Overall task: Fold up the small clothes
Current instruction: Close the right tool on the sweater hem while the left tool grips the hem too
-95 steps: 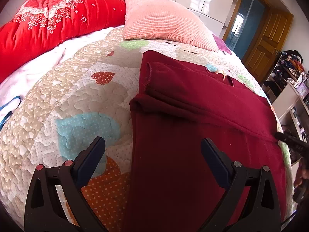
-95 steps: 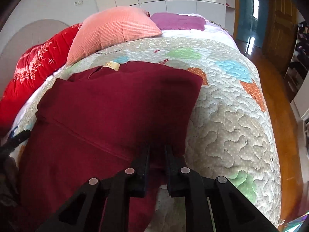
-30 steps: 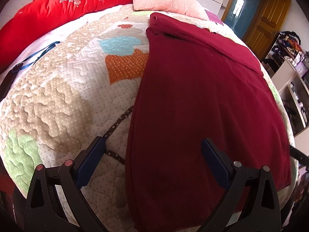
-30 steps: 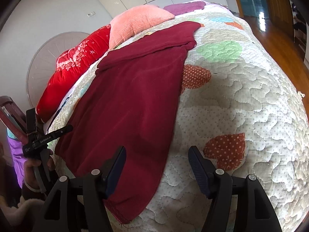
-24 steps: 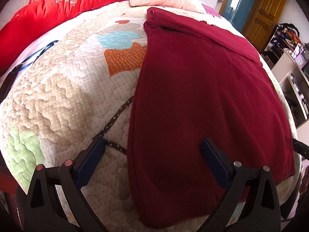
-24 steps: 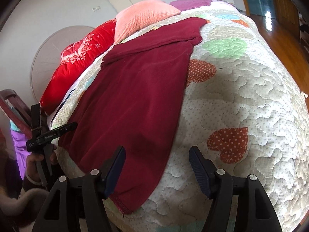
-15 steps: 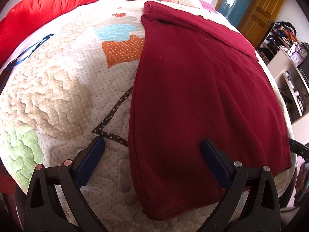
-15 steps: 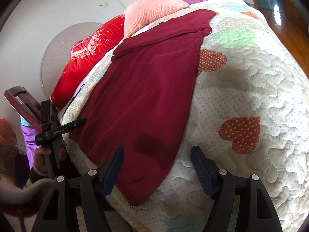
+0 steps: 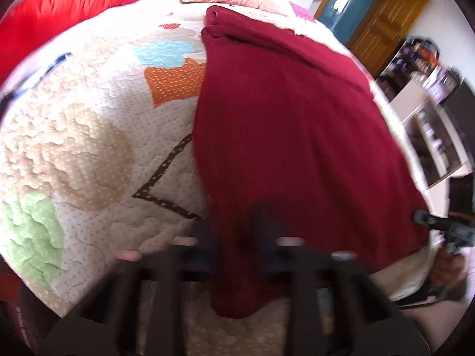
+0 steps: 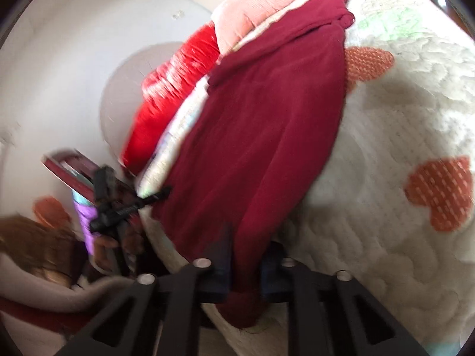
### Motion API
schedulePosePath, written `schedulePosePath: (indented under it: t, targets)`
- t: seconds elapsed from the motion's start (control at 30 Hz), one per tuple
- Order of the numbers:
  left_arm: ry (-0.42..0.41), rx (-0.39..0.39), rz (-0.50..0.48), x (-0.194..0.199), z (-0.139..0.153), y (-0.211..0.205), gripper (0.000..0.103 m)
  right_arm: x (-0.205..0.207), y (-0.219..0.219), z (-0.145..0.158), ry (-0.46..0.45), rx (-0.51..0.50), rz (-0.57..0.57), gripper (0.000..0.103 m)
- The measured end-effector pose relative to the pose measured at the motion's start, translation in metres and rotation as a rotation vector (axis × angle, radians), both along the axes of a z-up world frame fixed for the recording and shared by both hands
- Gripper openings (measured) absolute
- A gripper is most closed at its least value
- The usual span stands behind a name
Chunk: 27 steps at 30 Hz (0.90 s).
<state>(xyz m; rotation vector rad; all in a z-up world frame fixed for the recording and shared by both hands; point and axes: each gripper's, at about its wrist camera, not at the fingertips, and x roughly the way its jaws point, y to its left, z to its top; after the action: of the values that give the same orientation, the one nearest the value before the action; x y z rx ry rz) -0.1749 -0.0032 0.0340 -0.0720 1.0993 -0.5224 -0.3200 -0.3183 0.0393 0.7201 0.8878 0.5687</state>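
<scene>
Left wrist view: the left hand-held gripper [image 9: 234, 237], blurred at the bottom of the frame, has just closed on the near corner of the maroon garment [image 9: 291, 124], which lies spread over the patchwork quilt [image 9: 89, 136] on the bed. Right wrist view: the right hand-held gripper [image 10: 245, 262] has likewise just closed, pinching the garment's other near corner at lower centre.

Left gripper [image 9: 234, 237]: motion-blurred in its own view; finger outlines smeared, and the pads' contact with the maroon garment [image 9: 285, 136] is not sharply resolved. Garment hem: bottom corner hidden behind the right gripper [image 10: 245, 262] in the right wrist view. Red duvet [image 9: 74, 9]: cut off by the upper left edge. Shelf clutter [image 9: 427, 68]: blurred, items unidentifiable. Person's hand [image 10: 111, 241]: blurred and partly hidden behind the handle it holds.
</scene>
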Motion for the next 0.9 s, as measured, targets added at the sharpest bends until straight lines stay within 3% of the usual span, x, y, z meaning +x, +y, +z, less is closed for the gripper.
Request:
schedulePosePath:
  t: [0.13,0.3,0.53,0.63,0.73,0.8,0.9]
  targets:
    - [-0.027,-0.016,-0.024,0.012,0.016,-0.006,0.007,0.019,-0.005,0.030,-0.107,0.081,-0.016,0.013]
    - [-0.114,-0.057,-0.054,0.041,0.048,-0.023,0.006,0.064,-0.014,0.063,-0.194,0.086,-0.055,0.013]
    - [-0.213,-0.098,-0.060,0.147,0.085,-0.068,0.006,0.160,-0.056,0.099,-0.258,0.039,-0.183,0.013]
    - [-0.266,-0.044,-0.030,0.202,0.089,-0.096,0.006,0.213,-0.078,0.092,-0.228,-0.001,-0.267,0.013]
    - [-0.232,-0.025,0.038,0.259,0.073,-0.112,0.006,0.261,-0.095,0.070,-0.168,-0.070,-0.385,0.014]
    - [-0.167,-0.034,0.114,0.296,0.054,-0.113,0.006,0.286,-0.105,0.058,-0.101,-0.127,-0.424,0.036]
    - [-0.040,-0.086,0.154,0.324,0.038,-0.104,0.008,0.293,-0.121,0.059,-0.099,-0.140,-0.480,0.045]
